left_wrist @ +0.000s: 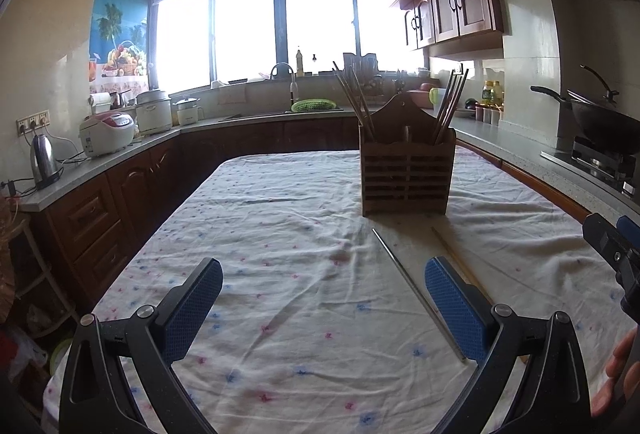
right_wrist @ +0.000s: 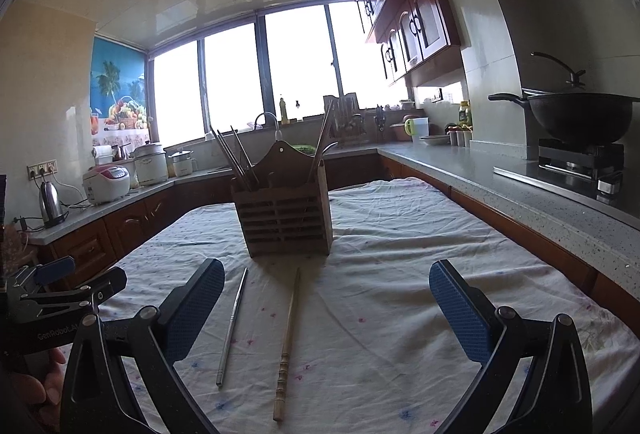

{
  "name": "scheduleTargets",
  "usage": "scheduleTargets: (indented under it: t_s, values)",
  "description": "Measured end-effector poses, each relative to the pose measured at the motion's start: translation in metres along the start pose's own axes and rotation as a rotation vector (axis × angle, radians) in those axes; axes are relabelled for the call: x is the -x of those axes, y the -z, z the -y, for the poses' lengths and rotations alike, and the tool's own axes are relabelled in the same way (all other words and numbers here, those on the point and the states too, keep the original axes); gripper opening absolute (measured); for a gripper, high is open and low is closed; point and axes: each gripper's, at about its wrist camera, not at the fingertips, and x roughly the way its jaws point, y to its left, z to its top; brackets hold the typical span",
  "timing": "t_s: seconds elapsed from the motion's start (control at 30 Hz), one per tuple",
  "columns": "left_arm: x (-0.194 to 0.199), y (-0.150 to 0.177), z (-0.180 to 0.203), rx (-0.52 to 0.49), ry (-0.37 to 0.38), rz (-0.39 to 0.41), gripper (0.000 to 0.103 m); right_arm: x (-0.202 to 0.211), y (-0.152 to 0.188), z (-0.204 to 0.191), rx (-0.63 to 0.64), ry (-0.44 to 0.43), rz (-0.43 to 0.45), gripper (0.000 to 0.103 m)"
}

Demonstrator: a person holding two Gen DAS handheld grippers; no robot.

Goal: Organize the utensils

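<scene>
Before the wooden holder [right_wrist: 285, 214] lie a metal chopstick [right_wrist: 233, 326] and a wooden chopstick [right_wrist: 289, 342].

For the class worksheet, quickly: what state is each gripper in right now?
Left gripper: open, holding nothing.
Right gripper: open, holding nothing.

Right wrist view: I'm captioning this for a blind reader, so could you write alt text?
Two loose chopsticks, a metal chopstick and a wooden chopstick, lie on a cloth-covered table before a wooden utensil holder holding more chopsticks. The right gripper frames them, jaws open and empty; the left gripper shows at the left edge.
</scene>
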Motion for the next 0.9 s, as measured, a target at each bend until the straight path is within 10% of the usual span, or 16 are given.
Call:
scheduleTargets:
  t_s: [0.9]
  values:
    - [0.0074, 0.0073, -0.0080, 0.026, 0.013, 0.008, 0.102, 0.0099, 0.0000, -0.0089, 0.013, -0.033, 0.006, 0.103]
